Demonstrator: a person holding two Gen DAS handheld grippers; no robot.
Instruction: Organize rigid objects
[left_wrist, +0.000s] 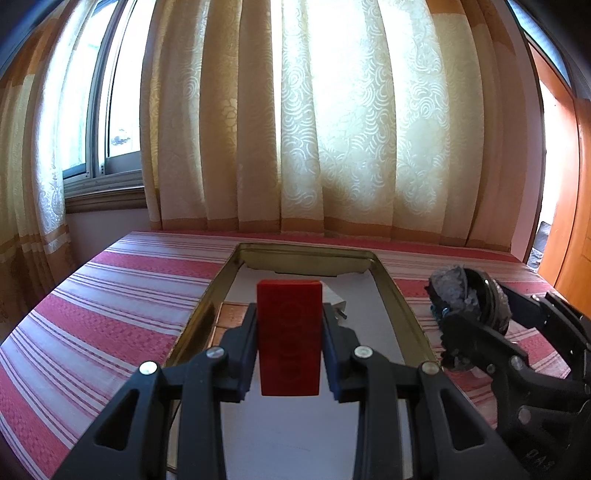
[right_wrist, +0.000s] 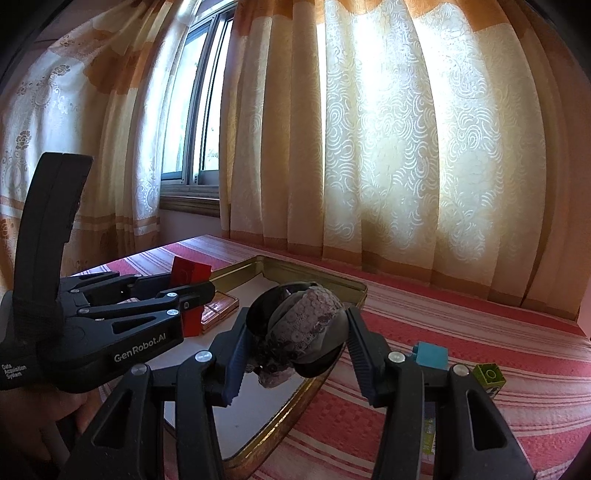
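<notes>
A flat red plastic rectangular block (left_wrist: 289, 334) sits clamped in the left gripper (left_wrist: 290, 328) above the gold-rimmed metal tray (left_wrist: 397, 295). At three o'clock, the right gripper (right_wrist: 293, 341) grips a round grey lace-covered black case (right_wrist: 301, 325) over the tray's right rim.

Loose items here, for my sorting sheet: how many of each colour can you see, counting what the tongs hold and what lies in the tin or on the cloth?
Red: 1, the red block in the left tongs
Grey: 1, the lace-covered hair clip in the right tongs
Copper: 1, the flat case in the tin
Teal: 1, the teal block
Green: 1, the green block
Total: 5
</notes>
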